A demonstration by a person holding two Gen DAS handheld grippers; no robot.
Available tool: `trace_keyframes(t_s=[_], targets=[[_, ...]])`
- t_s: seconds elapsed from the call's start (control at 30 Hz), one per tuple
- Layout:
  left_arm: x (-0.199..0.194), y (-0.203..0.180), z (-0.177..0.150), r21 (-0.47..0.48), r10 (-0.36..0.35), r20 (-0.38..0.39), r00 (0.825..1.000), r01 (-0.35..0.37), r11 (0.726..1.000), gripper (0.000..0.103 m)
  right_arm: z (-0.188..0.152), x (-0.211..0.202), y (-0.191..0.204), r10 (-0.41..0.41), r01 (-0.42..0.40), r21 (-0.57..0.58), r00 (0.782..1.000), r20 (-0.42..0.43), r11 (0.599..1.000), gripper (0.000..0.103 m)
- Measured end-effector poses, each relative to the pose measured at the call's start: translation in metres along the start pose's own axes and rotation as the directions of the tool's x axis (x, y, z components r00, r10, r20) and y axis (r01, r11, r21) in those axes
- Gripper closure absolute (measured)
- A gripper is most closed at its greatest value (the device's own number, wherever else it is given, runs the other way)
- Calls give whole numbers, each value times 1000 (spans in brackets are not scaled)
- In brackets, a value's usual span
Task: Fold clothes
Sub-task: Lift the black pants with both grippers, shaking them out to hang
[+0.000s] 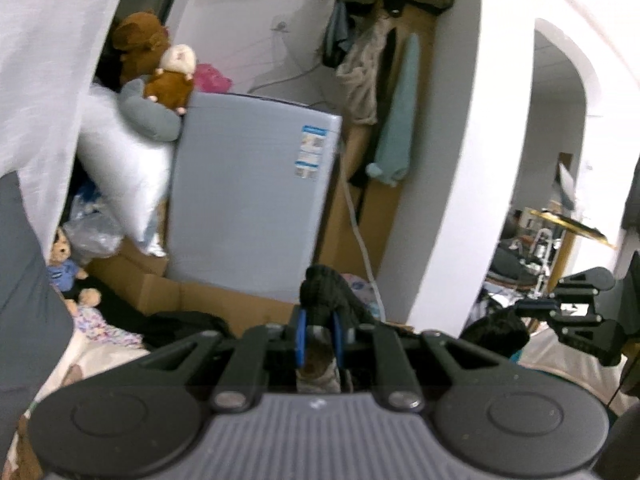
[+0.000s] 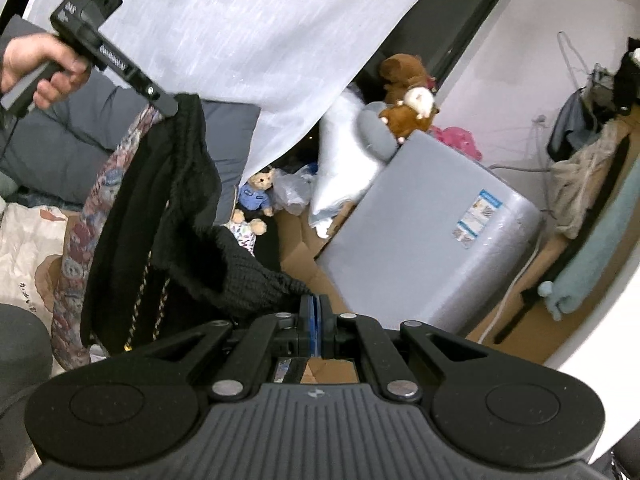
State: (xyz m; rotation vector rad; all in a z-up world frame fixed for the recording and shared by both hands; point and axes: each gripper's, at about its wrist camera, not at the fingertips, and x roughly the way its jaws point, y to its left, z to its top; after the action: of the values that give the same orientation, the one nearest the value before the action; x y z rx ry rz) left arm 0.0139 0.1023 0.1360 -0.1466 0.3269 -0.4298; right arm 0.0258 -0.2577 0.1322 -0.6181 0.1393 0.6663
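Observation:
A black knitted garment (image 2: 176, 216) with a patterned lining hangs in the air between my two grippers, above the bed. My left gripper (image 1: 319, 334) is shut on one bunched corner of the garment (image 1: 326, 292); it also shows in the right wrist view (image 2: 166, 106), held up at the upper left. My right gripper (image 2: 315, 330) is shut on another edge of the garment, its blue pads pressed together. It shows in the left wrist view (image 1: 576, 308) at the far right, with black knit (image 1: 496, 330) by it.
A grey wrapped appliance (image 1: 248, 200) stands ahead on cardboard, with plush toys (image 1: 160, 68) and a white pillow (image 1: 120, 168) beside it. A white curtain (image 2: 240, 32) hangs at the left. Clothes hang on a rack (image 1: 384, 80). A printed bedsheet (image 2: 28, 248) lies below.

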Motion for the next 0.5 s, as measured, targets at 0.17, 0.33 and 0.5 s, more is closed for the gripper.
trace_keyframes(t_s=[0.17, 0.33, 0.5], targets=[[-20, -18, 1, 20, -40, 13, 999, 40, 999, 88, 6, -34, 2, -2, 2, -12, 1000, 11, 1000, 103], [-47, -32, 6, 44, -81, 27, 996, 80, 996, 88, 16, -70, 4, 4, -4, -21, 1000, 31, 1000, 103], [-61, -48, 5, 73, -111, 10, 994, 110, 991, 88, 22, -99, 6, 27, -26, -18, 999, 35, 999, 103]])
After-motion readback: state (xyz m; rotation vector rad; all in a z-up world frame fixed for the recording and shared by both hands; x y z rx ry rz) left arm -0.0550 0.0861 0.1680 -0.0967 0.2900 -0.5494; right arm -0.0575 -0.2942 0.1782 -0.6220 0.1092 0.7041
